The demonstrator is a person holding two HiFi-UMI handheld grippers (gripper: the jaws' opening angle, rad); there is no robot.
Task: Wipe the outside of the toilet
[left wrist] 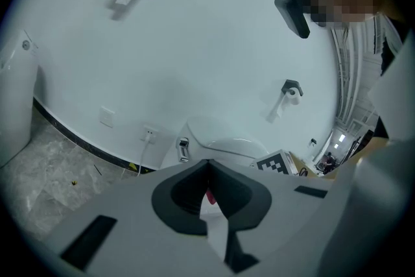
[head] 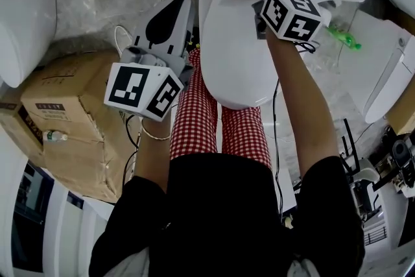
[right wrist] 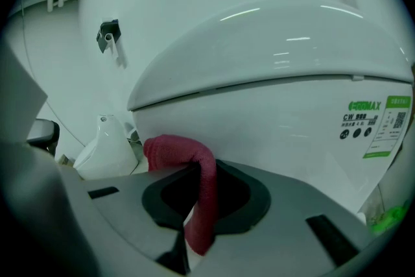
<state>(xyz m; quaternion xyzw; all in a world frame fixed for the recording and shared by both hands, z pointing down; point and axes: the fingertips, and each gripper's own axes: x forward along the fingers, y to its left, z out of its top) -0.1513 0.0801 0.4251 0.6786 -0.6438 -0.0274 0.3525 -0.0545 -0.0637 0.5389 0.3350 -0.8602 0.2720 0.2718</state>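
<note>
The right gripper (right wrist: pixel 194 170) has its jaws clamped tight on a red cloth (right wrist: pixel 176 150). The cloth bunches out the top of the jaws and flops toward the left in the right gripper view, right up against the white toilet (right wrist: pixel 272 107), just under the seam where the closed lid sits. The left gripper (left wrist: pixel 209 168) has its jaws closed together with nothing in them. It's off the toilet's left side and just along for the ride.

Progress-wise, it looks like the wiping is at the back end near the tank. No streaks or wet patches show, so there's no telling what's already clean. The lid top, bowl sides and front probably all need doing.

From the head view the toilet (head: pixel 237 61) runs lengthwise top to bottom of the frame: tank end far, rounded front pointing at the person's legs.
</note>
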